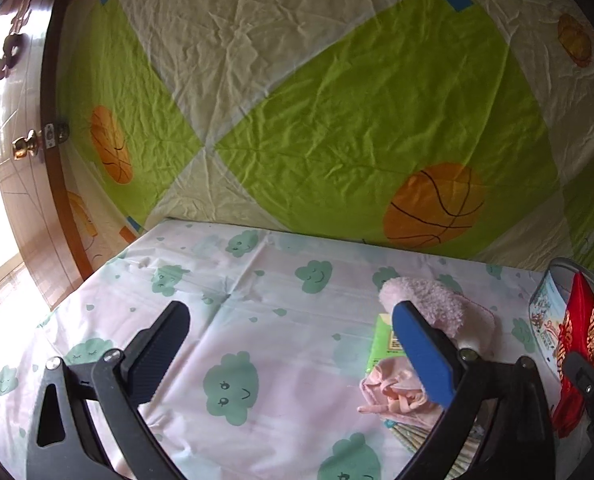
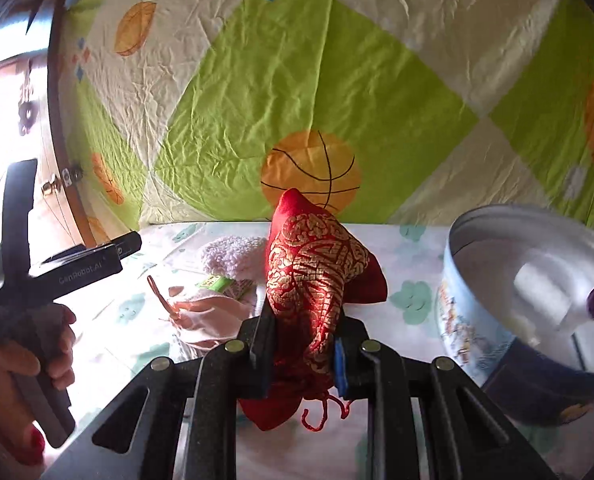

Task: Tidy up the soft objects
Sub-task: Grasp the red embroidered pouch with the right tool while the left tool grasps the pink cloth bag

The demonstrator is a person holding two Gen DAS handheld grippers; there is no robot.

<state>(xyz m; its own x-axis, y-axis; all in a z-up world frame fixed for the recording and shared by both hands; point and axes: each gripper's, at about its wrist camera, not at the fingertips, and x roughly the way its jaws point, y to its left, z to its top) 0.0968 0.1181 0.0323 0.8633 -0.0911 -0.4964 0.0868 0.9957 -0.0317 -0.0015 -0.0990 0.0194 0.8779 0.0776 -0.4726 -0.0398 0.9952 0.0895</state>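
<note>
— How many soft things lie on the table (image 1: 257,280), left to right?

— Three loose ones in a cluster: one pale pink cloth pouch with drawstrings (image 1: 393,390), one flat green paper packet (image 1: 385,340) just behind it, and one fluffy pink terry sock (image 1: 429,300) touching the packet. A fourth, the red brocade pouch with gold pattern (image 2: 317,276), is off the table, pinched between the fingers of the right gripper (image 2: 303,354).

— And the left gripper (image 1: 293,344)?

— Its fingers stand wide apart, holding nothing, above the cloud-printed cloth.

— Any container?

— One round printed metal tin (image 2: 469,300), at the right, tilted open, shiny inside, with white blocks and one purple fuzzy thing in it.

— The room?

— One wrinkled sheet with green squares and orange basketballs (image 1: 337,100) hangs behind; a wooden door with a brass knob (image 1: 25,148) stands far left.
</note>
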